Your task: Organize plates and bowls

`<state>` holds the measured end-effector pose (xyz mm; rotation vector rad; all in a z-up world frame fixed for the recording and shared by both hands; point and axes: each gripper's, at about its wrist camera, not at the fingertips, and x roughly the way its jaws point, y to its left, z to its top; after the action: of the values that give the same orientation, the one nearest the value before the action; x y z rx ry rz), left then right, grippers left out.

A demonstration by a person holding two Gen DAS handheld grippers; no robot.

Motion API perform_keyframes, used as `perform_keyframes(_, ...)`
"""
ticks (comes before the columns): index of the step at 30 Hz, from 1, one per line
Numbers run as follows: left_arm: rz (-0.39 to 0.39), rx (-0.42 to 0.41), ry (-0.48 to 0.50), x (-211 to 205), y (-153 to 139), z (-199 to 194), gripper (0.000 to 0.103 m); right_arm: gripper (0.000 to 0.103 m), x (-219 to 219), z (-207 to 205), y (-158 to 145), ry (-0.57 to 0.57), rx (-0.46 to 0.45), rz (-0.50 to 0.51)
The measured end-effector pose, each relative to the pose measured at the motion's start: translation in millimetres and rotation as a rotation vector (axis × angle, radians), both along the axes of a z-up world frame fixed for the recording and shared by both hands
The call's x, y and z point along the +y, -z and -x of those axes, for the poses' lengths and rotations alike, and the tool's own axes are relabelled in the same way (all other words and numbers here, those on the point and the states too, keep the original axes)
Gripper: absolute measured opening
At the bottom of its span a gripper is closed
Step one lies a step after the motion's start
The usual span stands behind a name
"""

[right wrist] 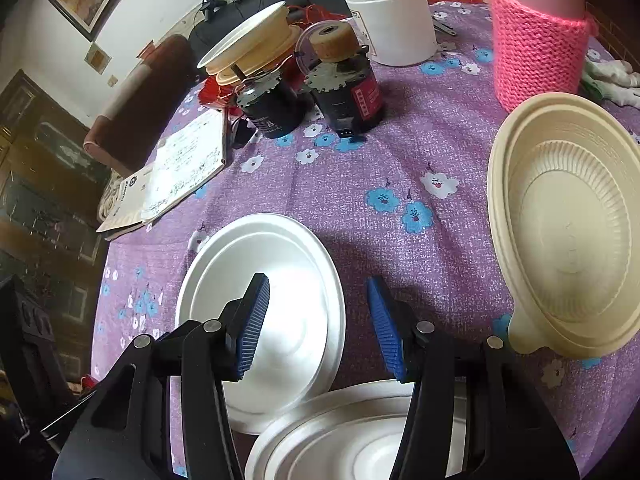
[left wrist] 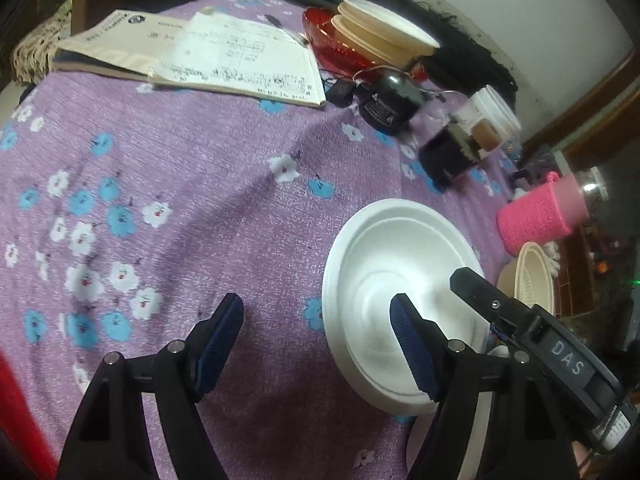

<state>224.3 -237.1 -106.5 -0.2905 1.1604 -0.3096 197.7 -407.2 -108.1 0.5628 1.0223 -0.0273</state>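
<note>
A white foam plate lies on the purple flowered tablecloth; it also shows in the right wrist view. My left gripper is open, its right finger over the plate's near rim, nothing held. My right gripper is open and empty, its left finger over that plate. A second white plate lies just below it at the near edge. A cream ribbed bowl sits to the right; it also shows in the left wrist view. Stacked cream bowls sit in a red dish at the far side.
Papers and a notebook lie far left. Two black motor-like cylinders, a white jar and a pink knitted cup stand at the back. The other gripper reaches in from the right.
</note>
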Motion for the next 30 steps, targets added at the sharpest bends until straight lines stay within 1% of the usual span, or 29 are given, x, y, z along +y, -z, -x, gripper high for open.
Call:
perform_keyframes(1,-0.010,-0.001,-0.005,0,2,0,0.073,0.051,0,0,0,0.002,-0.001,0.000)
perform_keyframes(3,-0.020,0.007,-0.001,-2,6,-2,0.061,0.051,0,0,0,0.006,-0.003,0.001)
perform_keyframes(4,-0.018,0.016,0.006,-3,8,-3,0.051,0.051,0,0,0,0.008,-0.003,0.002)
perform_keyframes(5,-0.016,0.021,0.012,-4,10,-3,0.043,0.051,0,0,0,0.009,-0.004,0.002)
perform_keyframes(7,-0.031,0.012,0.014,-6,11,-2,0.039,0.051,0,-1,1,0.013,-0.005,0.004)
perform_keyframes(8,-0.027,0.009,0.019,-6,10,-2,0.033,0.051,-1,-1,1,0.015,-0.006,0.005)
perform_keyframes(10,-0.014,0.013,0.029,-8,10,-2,0.026,0.048,-1,-1,2,0.022,-0.010,0.006)
perform_keyframes(11,-0.016,0.011,0.031,-8,10,-2,0.024,0.046,-1,0,2,0.024,-0.011,0.006)
perform_keyframes(12,-0.018,0.008,0.033,-9,10,-1,0.023,0.042,-1,-1,3,0.026,-0.010,0.010)
perform_keyframes(14,-0.007,0.008,0.042,-9,10,-1,0.015,0.034,-2,-2,5,0.031,0.000,0.021)
perform_keyframes(17,-0.001,-0.001,0.048,-10,8,0,0.012,0.028,-3,-2,7,0.032,-0.002,0.015)
perform_keyframes(18,0.001,-0.004,0.050,-10,7,1,0.011,0.022,-2,-2,7,0.029,-0.004,0.010)
perform_keyframes(19,0.005,-0.004,0.051,-9,6,1,0.011,0.018,-2,-2,6,0.024,-0.008,0.000)
perform_keyframes(21,0.006,-0.014,0.051,-8,3,2,0.011,0.015,-1,-1,6,0.022,-0.013,-0.008)
perform_keyframes(24,0.000,-0.031,0.043,-5,-3,4,0.010,0.014,3,0,3,0.020,-0.021,-0.010)
perform_keyframes(30,-0.013,-0.092,0.005,10,-26,15,0.010,0.014,12,5,-7,0.016,-0.056,-0.067)
